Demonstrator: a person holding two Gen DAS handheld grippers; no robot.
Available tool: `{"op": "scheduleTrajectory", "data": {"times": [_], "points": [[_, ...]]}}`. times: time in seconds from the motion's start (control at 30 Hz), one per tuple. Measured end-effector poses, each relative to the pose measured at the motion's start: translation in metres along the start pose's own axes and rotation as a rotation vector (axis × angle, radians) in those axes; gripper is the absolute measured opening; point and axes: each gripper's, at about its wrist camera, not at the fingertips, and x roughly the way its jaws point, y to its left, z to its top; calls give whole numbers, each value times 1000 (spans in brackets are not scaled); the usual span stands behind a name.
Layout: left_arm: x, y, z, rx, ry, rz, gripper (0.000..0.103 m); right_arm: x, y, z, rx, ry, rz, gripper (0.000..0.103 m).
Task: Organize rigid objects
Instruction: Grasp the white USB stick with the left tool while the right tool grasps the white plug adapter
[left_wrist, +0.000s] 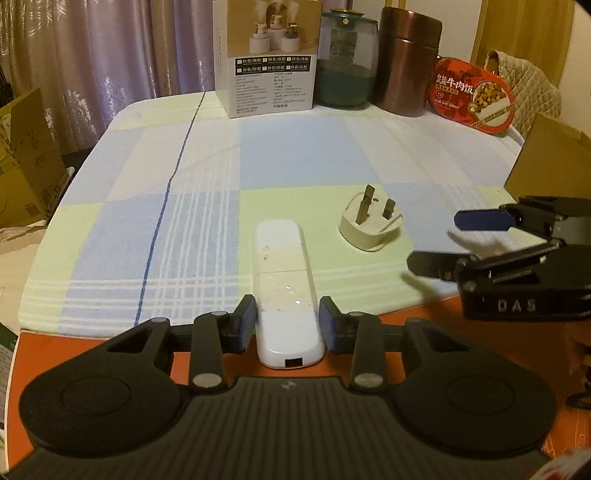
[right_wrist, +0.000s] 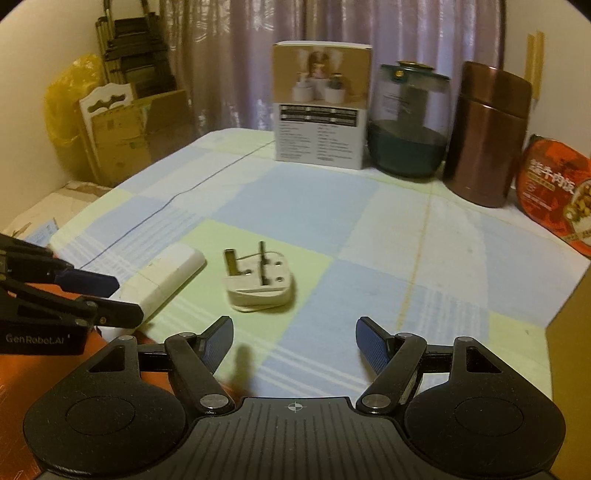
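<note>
We start at our left tongs (left_wrist: 287, 320). The two blue pads sit on both sides of the long white stick (left_wrist: 284, 284) and pinch it near its close end. The stick lies flat on the checked cloth (left_wrist: 295, 158), and its close end hangs a bit over the cloth's edge, above the orange table (left_wrist: 436, 314). We think the pick-up has only just begun — the stick does not look lifted yet.

Our right tongs (right_wrist: 294, 345) are spread wide with nothing in them. They hover over the cloth, close to the white plug (right_wrist: 260, 284). The plug lies on its back with its metal pins up, just beside the stick but not touching it.

So not much looks done. The stick and the plug are both out in the middle of the cloth, and we guess both need a tidy spot.

At the far edge stands a row — a white box with pictures (left_wrist: 271, 55), a green glass jar (left_wrist: 347, 59), a brown tin can (left_wrist: 408, 59) and a red food tub (left_wrist: 472, 96) leaning at the end. On the right we see the corner of a brown cardboard box (left_wrist: 554, 155).

The way across the cloth looks free. Our two tongs are near each other, so they could bump, and the plug is close to the stick's path.
</note>
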Motion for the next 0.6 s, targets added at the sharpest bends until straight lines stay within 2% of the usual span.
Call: {"op": "scheduleTrajectory", "data": {"times": [0.07,0.2,0.27,0.47,0.6], "points": [[4,0,0,1,-16,22,42,1,3,-1,-6,4,4,70],[14,-1,0,16,-22,29,42,2,1,-2,2,9,3,70],[15,-1,2,8,-18,27,36,4,0,-3,8,7,4,70],[11,8,4,-28,-12,66,35,13,0,3,58,-17,28,70],[5,19,4,-54,-25,73,35,22,8,9,37,-47,32,70]]}}
